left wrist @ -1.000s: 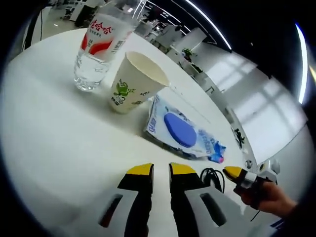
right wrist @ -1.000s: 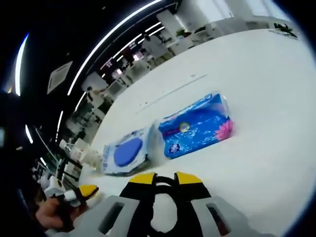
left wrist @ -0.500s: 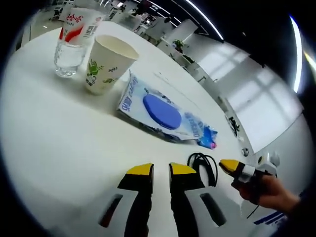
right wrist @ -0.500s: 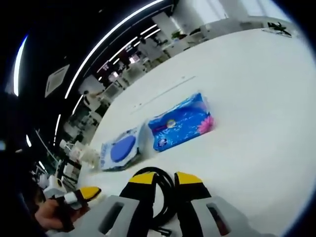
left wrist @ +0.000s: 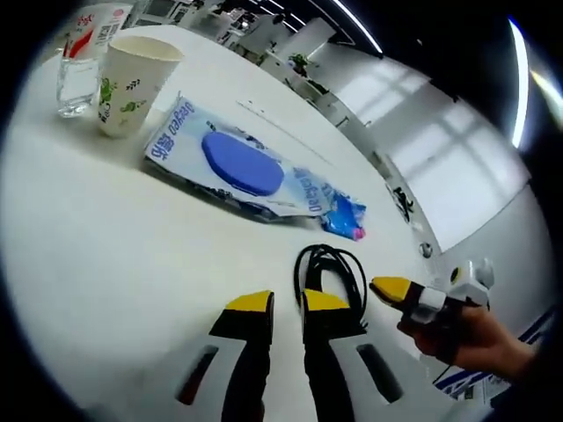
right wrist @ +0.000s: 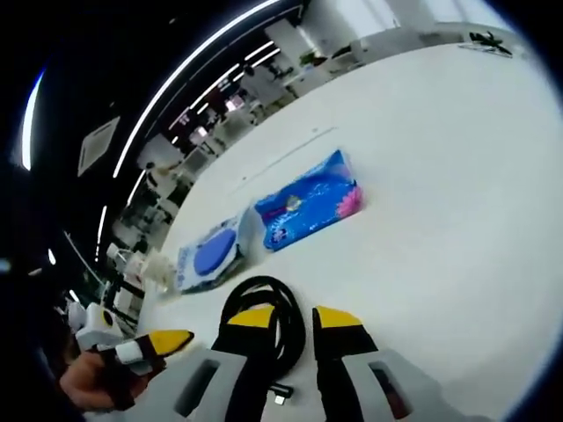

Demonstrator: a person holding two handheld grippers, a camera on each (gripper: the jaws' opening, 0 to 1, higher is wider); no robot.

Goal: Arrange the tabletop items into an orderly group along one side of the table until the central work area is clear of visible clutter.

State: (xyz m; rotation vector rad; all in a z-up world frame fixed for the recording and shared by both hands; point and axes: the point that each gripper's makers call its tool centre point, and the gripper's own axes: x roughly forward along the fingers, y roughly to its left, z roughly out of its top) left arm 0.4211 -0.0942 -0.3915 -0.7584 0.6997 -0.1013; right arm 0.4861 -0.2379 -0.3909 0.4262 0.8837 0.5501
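Room: a big office with long ceiling lights and bright windows far off.
Desk: wide white round desk (left wrist: 106, 264), mostly bare near the tongs.
Wipes: flat blue-and-white wipes pack (left wrist: 230, 164) beside the blue tissue pack (right wrist: 308, 201).
Cup: white paper cup (left wrist: 132, 81) next to a clear plastic bottle (left wrist: 79, 61).
Cable: coiled black cable (right wrist: 268, 315) at the right tongs (right wrist: 293, 317).
Tongs: left tongs (left wrist: 288, 304) and right tongs slightly apart, holding nothing.

Open office, rows of desks (right wrist: 264, 83), bright windows (left wrist: 431, 167), ceiling light strips (right wrist: 202, 83), dark ceiling
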